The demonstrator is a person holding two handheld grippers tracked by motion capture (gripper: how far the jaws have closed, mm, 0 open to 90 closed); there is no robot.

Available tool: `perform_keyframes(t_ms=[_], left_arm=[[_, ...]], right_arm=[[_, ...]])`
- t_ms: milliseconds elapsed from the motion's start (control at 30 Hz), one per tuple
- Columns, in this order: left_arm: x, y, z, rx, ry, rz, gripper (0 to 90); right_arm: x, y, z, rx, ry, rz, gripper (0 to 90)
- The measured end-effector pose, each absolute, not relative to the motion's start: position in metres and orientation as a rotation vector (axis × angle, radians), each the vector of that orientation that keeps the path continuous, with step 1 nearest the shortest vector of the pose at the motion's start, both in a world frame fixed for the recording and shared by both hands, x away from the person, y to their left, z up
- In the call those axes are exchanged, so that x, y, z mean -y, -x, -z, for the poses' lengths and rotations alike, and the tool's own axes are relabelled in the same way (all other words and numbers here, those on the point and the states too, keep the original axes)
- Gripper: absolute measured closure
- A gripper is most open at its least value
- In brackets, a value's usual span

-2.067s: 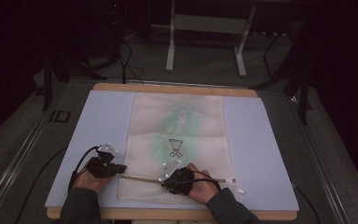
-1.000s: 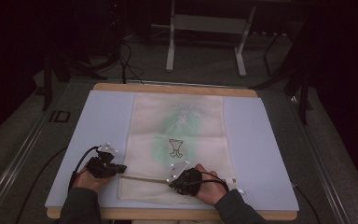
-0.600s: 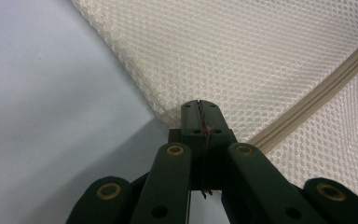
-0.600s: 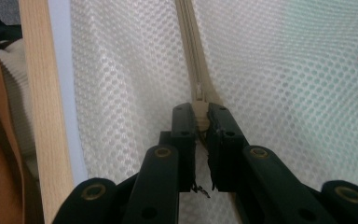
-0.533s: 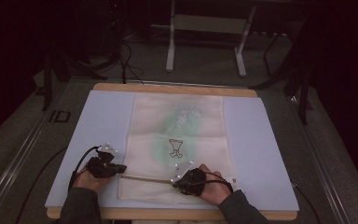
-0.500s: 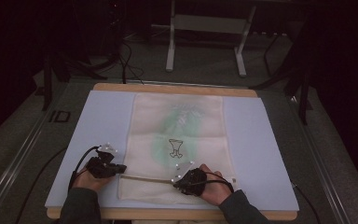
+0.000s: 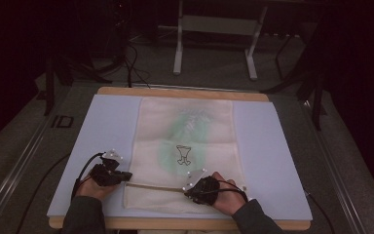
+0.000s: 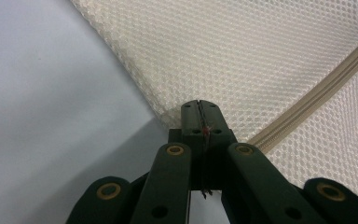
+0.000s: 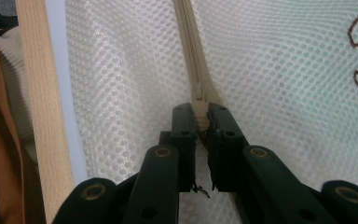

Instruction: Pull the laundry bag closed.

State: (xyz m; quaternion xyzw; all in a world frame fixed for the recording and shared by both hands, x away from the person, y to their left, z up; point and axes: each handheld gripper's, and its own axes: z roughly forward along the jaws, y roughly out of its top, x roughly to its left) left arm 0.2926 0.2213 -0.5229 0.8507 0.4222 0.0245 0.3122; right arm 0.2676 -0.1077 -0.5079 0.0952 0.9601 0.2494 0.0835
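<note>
A cream mesh bag (image 7: 185, 136) lies flat on the pale board (image 7: 272, 156), with something green and a brown outline figure (image 7: 182, 155) showing through it. Its beige zipper (image 7: 156, 185) runs across near the front edge. My left gripper (image 7: 126, 178) is shut on the bag's left edge (image 8: 177, 116), where the zipper (image 8: 317, 88) ends. My right gripper (image 7: 189, 189) points left and is shut on the zipper pull (image 9: 200, 105). The zipper (image 9: 189, 46) beyond its jaws looks closed. In the left gripper view the jaws (image 8: 199, 107) meet with mesh (image 8: 242, 51) pinched between them.
The board rests on a wooden table whose front edge (image 9: 37, 93) runs close beside my right gripper (image 9: 200, 112). Bare board (image 8: 51, 93) lies left of the bag. Metal stand legs (image 7: 214, 44) and cables sit on the floor beyond the table.
My right gripper has slid to the right along the zipper with the pull in its jaws. The left gripper has stayed at the bag's left edge.
</note>
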Motion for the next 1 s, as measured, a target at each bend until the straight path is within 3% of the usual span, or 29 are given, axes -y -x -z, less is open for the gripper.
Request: perform_keyframes(t_ms=[1000], left_arm=[[-0.221,-0.293,0.523,-1.112,-2.245,-0.068,90.0]], right_arm=[[0.138,-0.266,0.51,-2.852,-0.368,-0.749,82.3]])
